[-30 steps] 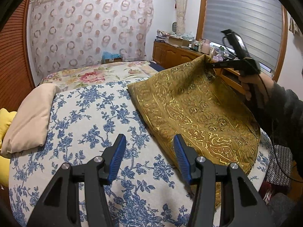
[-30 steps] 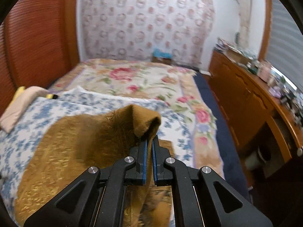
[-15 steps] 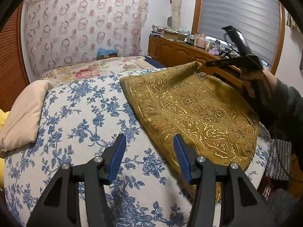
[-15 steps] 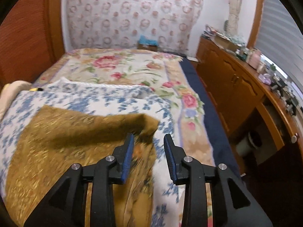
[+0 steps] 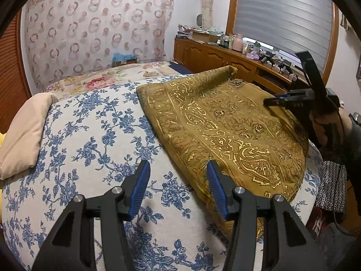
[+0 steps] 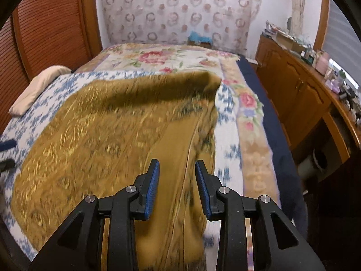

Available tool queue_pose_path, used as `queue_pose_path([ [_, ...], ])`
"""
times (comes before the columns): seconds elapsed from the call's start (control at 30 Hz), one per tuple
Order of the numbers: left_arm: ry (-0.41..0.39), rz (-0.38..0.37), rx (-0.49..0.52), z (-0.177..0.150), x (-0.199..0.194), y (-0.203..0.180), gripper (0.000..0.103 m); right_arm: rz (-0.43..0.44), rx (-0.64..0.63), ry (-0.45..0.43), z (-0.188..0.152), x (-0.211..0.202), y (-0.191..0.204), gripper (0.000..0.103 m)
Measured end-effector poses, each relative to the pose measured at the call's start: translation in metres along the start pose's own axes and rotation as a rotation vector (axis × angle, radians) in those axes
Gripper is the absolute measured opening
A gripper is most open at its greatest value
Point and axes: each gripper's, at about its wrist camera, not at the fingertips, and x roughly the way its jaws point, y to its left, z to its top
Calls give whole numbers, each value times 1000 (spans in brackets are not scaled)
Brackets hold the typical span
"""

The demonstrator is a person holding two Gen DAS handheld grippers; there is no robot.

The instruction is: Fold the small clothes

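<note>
- We saw a gold-patterned mustard cloth [image 5: 225, 124] lying on a bed [image 5: 90, 135] covered in a blue-flowered spread; we judged it the garment being folded.
- From how it lay, we judged one fold was just laid down: the cloth rested doubled and nearly flat, with its far corner [image 5: 230, 70] slightly rolled up.
- The left gripper [image 5: 178, 187] hovered just beside the near edge of the cloth. Its fingers [image 5: 141, 187] stood apart with nothing between them.
- The right gripper [image 6: 177, 187] hung over the cloth's right edge, its fingers [image 6: 152, 187] parted and pressing on nothing, though cloth showed behind the gap.
- In the left wrist view, the right gripper [image 5: 279, 99] appeared above the cloth's right side, held by a hand [image 5: 325, 124].
- We judged the next move called for choosing a fresh edge or corner of the cloth, closing on it, and carrying it across for another fold, or smoothing the rolled corner first.
- The right wrist view was smeared by motion, so the cloth's pattern and layers were hard to read there.
- We could not tell what kind of garment it was, nor how many layers lay stacked.
- The cloth's nearest edge was hidden behind both grippers.
- A beige pillow [image 5: 27, 133] lay well apart from the cloth, on its left.
</note>
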Motion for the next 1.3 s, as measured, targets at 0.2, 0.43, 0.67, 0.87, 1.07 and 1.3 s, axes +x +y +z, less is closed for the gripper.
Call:
queue_pose_path([
  [0.2, 17, -15, 10, -1, 4, -4, 51, 59, -49, 0, -21, -7, 8, 4],
  [0.43, 50, -31, 18, -7, 6, -10, 51, 19, 7, -63, -34, -29, -2, 1],
  [0.67, 91, -59, 19, -15, 10, -17, 51, -1, 24, -66, -38, -32, -4, 9],
  [0.87, 119, -94, 11, -27, 8, -26, 51, -11, 30, -92, -47, -46, 0, 30],
  [1.07, 129, -133, 7, -35, 4, -32, 46, -22, 20, -113, -55, -55, 10, 44],
  [1.3, 140, -174, 10, -41, -2, -41, 32, -26, -14, -168, -53, -71, 30, 59],
])
